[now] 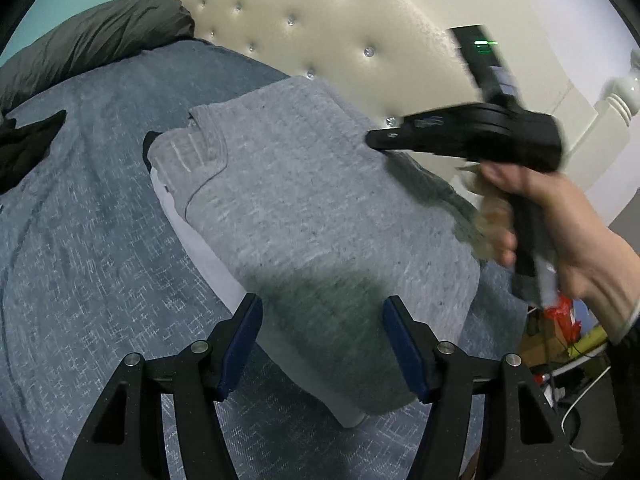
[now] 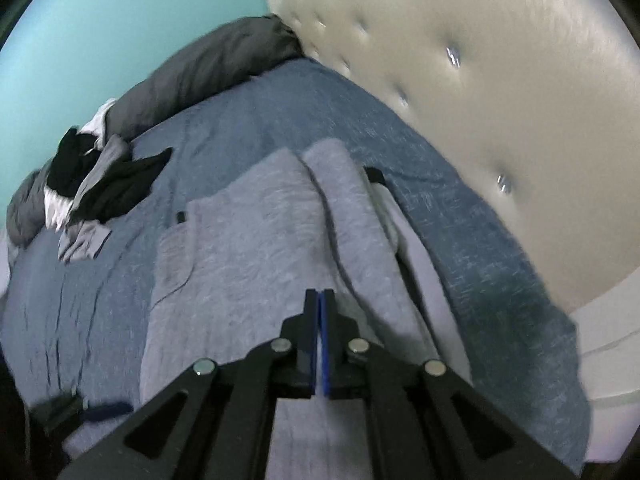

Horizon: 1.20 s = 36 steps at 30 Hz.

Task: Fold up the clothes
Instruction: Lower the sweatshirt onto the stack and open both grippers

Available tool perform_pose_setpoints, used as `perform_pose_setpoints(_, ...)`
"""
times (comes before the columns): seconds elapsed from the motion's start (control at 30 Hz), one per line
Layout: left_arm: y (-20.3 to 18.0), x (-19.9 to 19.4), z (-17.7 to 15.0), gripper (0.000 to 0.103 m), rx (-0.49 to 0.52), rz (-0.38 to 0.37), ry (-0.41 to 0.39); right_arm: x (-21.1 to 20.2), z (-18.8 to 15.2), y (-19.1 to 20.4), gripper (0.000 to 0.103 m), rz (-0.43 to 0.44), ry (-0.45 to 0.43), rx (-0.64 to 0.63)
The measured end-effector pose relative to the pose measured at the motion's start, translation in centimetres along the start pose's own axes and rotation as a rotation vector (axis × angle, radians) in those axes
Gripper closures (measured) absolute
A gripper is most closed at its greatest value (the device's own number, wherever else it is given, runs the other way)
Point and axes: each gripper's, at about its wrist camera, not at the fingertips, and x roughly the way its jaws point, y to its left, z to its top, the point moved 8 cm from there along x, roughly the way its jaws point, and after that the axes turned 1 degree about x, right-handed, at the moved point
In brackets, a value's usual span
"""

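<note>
1. Bed (image 1: 80,240) spread with a blue-grey textured cover; cream tufted headboard (image 1: 320,32) behind it, dark grey duvet (image 1: 100,36) bunched at the far corner against a teal wall.
2. Heap of unfolded clothes (image 2: 88,192), black, white and grey, lying well apart from the folded stack; count within the heap impossible to tell.
3. Beyond the bed's edge in the left wrist view, floor clutter: red packaging, cables, a yellow strip.
4. Folded grey knit sweater (image 1: 312,208) on top of the stack, collar end toward the far left, long axis running from the collar back toward the left gripper (image 1: 322,350).
5. Under the sweater, one white garment (image 1: 200,240) showing along the left edge, and a sliver of black fabric by the collar; at least three layers stacked.
6. Left gripper hovering over the near end of the sweater, jaws wide apart, nothing between them, its shadow falling on the knit.
7. Right gripper (image 2: 319,312) over the sweater's right edge, jaws pressed together; any fabric pinched between the pads not discernible, both views blurred there.
8. One hand (image 1: 560,232) wrapped around the right gripper's handle, dark sleeve at the wrist.
9. Two grippers counted, one folded stack, one loose heap.
</note>
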Motion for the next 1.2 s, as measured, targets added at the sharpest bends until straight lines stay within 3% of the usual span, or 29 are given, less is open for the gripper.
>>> perform_pose_setpoints(0.17,1.1,-0.4,0.0,0.036,-0.005,-0.003,-0.024,4.1,-0.6,-1.5,0.103,-0.060,0.110,0.058)
perform_pose_setpoints(0.3,3.0,-1.6,2.1,0.036,-0.021,0.015,-0.076,3.9,-0.1,-1.6,0.103,-0.050,0.123,0.060)
perform_pose_setpoints(0.53,8.5,0.8,6.3,0.037,-0.112,0.055,-0.071,0.4,4.5,1.0,0.103,0.008,0.013,-0.036)
perform_pose_setpoints(0.67,9.6,3.0,7.2,0.037,-0.127,0.060,-0.027,2.4,5.6,2.7,0.103,0.008,0.040,-0.089)
perform_pose_setpoints(0.83,10.8,4.6,6.6,0.037,-0.161,0.054,0.012,6.7,5.8,2.3,0.103,-0.059,0.099,-0.072)
perform_pose_setpoints(1.0,10.8,4.4,5.3,0.037,-0.127,0.064,0.006,8.9,4.9,0.2,0.103,-0.123,0.153,-0.012)
perform_pose_setpoints(1.2,10.3,2.3,4.2,0.037,-0.097,0.066,-0.013,7.1,5.3,0.4,0.103,-0.084,0.131,0.007)
